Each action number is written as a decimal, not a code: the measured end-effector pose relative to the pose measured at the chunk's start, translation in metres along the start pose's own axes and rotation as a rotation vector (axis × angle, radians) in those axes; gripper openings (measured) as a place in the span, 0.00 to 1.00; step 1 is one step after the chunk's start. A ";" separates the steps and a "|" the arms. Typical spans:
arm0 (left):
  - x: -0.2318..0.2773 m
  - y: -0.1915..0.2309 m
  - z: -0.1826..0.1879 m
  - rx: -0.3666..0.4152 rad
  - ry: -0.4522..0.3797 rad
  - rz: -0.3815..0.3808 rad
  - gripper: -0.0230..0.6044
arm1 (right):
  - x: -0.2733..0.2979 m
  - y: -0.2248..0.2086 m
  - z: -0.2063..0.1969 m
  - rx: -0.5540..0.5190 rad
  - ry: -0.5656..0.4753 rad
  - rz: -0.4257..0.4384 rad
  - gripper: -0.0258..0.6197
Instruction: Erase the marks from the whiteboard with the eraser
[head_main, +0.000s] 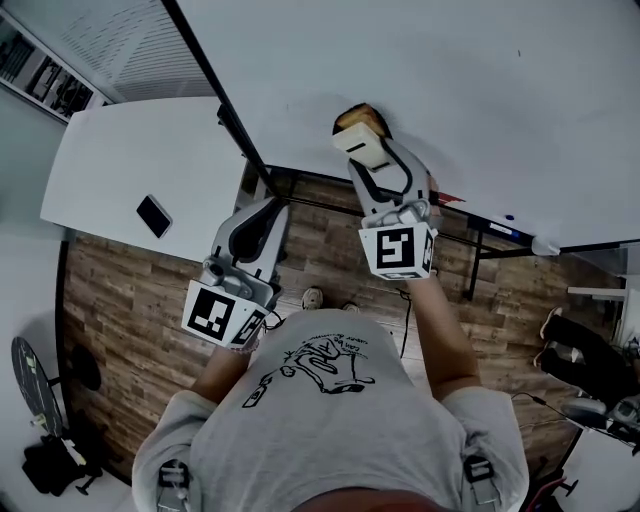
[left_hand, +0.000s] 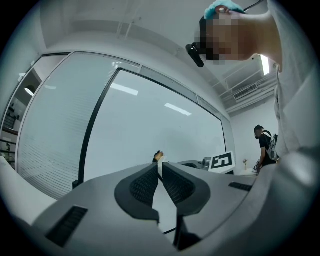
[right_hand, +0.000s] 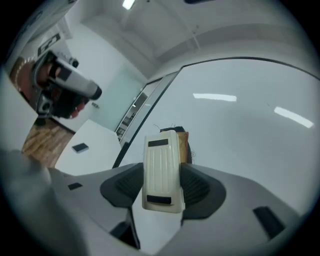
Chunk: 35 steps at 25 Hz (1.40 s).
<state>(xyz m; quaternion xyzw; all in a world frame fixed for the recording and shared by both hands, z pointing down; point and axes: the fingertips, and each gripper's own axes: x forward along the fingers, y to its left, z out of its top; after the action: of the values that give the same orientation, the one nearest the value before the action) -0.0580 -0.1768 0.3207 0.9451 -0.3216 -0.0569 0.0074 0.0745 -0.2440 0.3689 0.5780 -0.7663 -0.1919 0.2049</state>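
Right gripper (right_hand: 162, 186) clamps the cream, ribbed plastic eraser (right_hand: 161, 165), its brown felt pad against the large white whiteboard (head_main: 480, 100). Left gripper (left_hand: 160, 172) hangs closed and empty. The board appears nearly clean, so probably little wiping remains.

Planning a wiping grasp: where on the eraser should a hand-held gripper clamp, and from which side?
Clamp the eraser across its long plastic sides, coming from the back, opposite the felt facing the whiteboard, as the right hand-held gripper does. Those sides are flat and parallel, and the felt stays free.
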 end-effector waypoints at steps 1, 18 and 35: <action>0.002 -0.002 -0.001 0.000 0.000 -0.006 0.11 | -0.011 -0.004 0.001 0.060 -0.024 -0.008 0.41; 0.050 -0.053 -0.003 0.024 0.009 -0.181 0.11 | -0.145 -0.051 0.000 0.448 -0.120 -0.131 0.41; 0.047 -0.068 0.001 0.030 0.005 -0.246 0.11 | -0.168 -0.046 0.012 0.459 -0.134 -0.125 0.41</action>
<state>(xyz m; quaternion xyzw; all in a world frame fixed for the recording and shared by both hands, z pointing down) 0.0205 -0.1517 0.3116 0.9776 -0.2041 -0.0500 -0.0129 0.1474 -0.0928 0.3192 0.6418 -0.7643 -0.0629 0.0045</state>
